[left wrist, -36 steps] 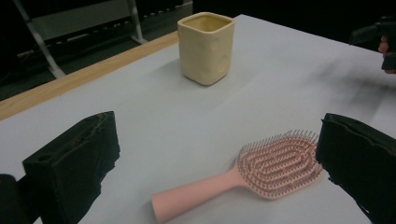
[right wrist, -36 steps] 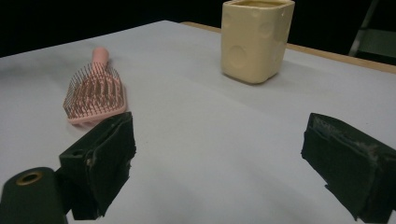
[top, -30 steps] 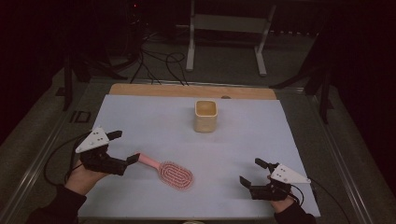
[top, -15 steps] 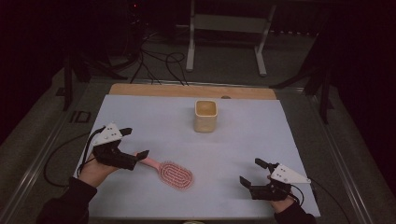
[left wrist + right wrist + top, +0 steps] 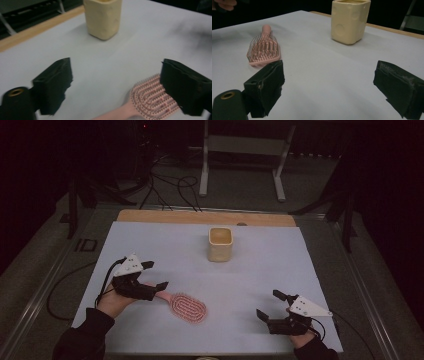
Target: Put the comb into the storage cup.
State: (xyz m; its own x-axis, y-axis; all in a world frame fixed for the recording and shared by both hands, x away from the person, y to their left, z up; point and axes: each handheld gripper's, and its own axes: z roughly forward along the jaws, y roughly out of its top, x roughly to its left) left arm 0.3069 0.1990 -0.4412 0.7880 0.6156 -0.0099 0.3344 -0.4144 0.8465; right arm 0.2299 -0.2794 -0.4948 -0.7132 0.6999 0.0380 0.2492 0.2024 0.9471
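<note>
A pink hairbrush (image 5: 188,307) lies bristles up on the white sheet, its handle pointing left. My left gripper (image 5: 156,275) is down over that handle. In the left gripper view the handle (image 5: 112,113) lies low between the jaws and the pads stand clear of it. These jaws have just been closing a little, and the left gripper (image 5: 117,85) is still open. A cream cup (image 5: 220,243) stands upright at the middle back. My right gripper (image 5: 268,304) rests open near the front right with nothing in it. It faces the brush (image 5: 263,48) and the cup (image 5: 349,21).
The white sheet (image 5: 280,265) covers the table, with a wooden strip (image 5: 200,217) along its far edge. Beyond it are floor cables (image 5: 170,185) and a metal stand (image 5: 242,150). Dark rails run along both sides.
My left gripper has moved right and down, from beside the brush handle's end to over the handle. The brush, the cup and the right gripper have stayed put.
</note>
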